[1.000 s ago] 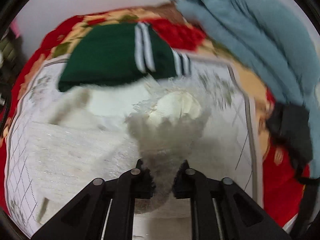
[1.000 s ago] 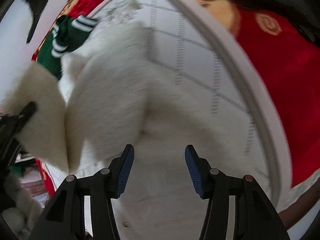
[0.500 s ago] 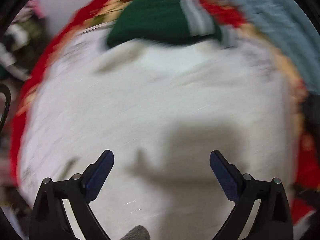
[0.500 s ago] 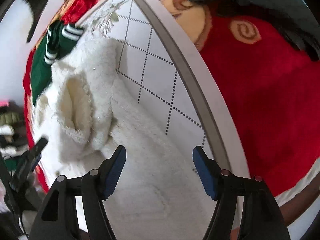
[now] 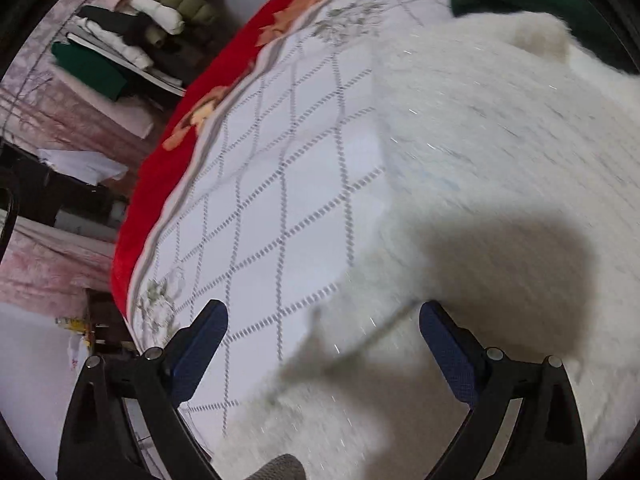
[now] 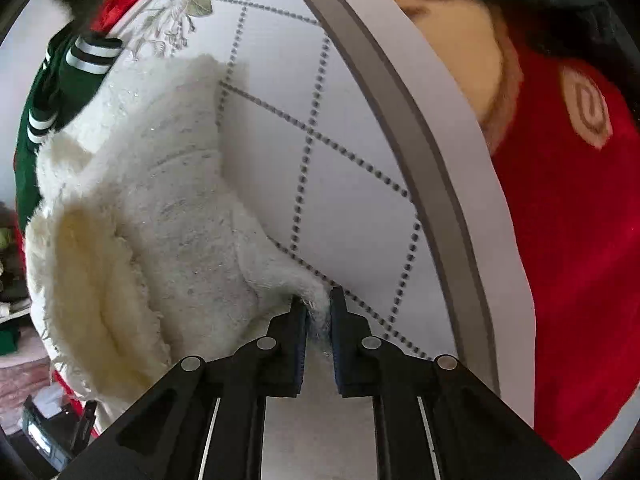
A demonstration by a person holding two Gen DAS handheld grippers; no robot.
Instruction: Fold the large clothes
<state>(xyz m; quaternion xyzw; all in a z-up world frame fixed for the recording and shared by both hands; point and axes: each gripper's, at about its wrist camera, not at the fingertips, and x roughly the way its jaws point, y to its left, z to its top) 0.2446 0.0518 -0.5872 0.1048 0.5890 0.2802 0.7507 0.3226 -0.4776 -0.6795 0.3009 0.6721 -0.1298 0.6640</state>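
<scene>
My right gripper (image 6: 318,312) is closing, pinching a corner of the fluffy white garment (image 6: 160,216) lying on the quilted mat (image 6: 360,140), w/ left gripper (image 5: 322,344) spread wide above its edge.

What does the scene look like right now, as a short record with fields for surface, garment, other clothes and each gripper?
surface: white quilted mat with a dotted diamond grid, lying on a red blanket
garment: fluffy white sweater, bunched up on the mat
other clothes: green garment with white stripes beyond the sweater; clothes pile off to the side
left gripper: open, holding nothing, above the sweater's edge
right gripper: jaws closing, pinching a corner of the sweater
</scene>
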